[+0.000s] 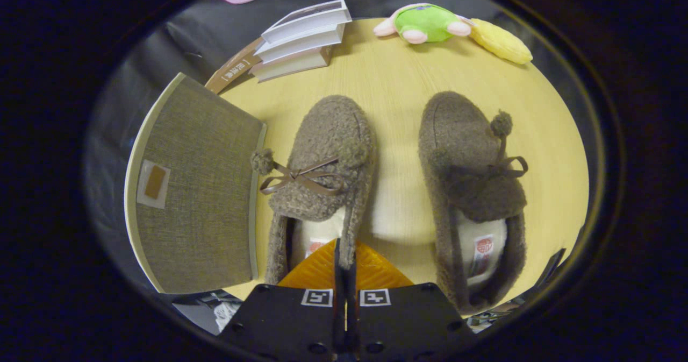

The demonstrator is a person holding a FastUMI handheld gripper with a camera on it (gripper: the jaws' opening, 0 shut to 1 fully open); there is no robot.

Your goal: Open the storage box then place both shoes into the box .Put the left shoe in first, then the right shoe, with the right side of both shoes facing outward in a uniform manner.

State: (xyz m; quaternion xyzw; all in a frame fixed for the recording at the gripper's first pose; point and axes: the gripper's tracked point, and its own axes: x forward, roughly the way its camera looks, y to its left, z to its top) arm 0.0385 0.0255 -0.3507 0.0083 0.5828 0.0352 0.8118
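The gripper (344,254) is sitting bottom centre, its fingers pinched together on the left shoe's (322,179) side wall. The right shoe (470,190) is lying beside it, and the storage box (199,184) is sitting closed at left.

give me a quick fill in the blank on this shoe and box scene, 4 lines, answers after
1. The storage box lies beside the left shoe with its lid ____.
2. The gripper has its jaws ____, at the left shoe's inner wall near the heel.
3. Each fuzzy shoe, like the right shoe, has a bow with ____ on its ends.
4. Beyond the shoes, next to the stack of books, lies a green plush ____.

Answers: closed; shut; pompoms; toy
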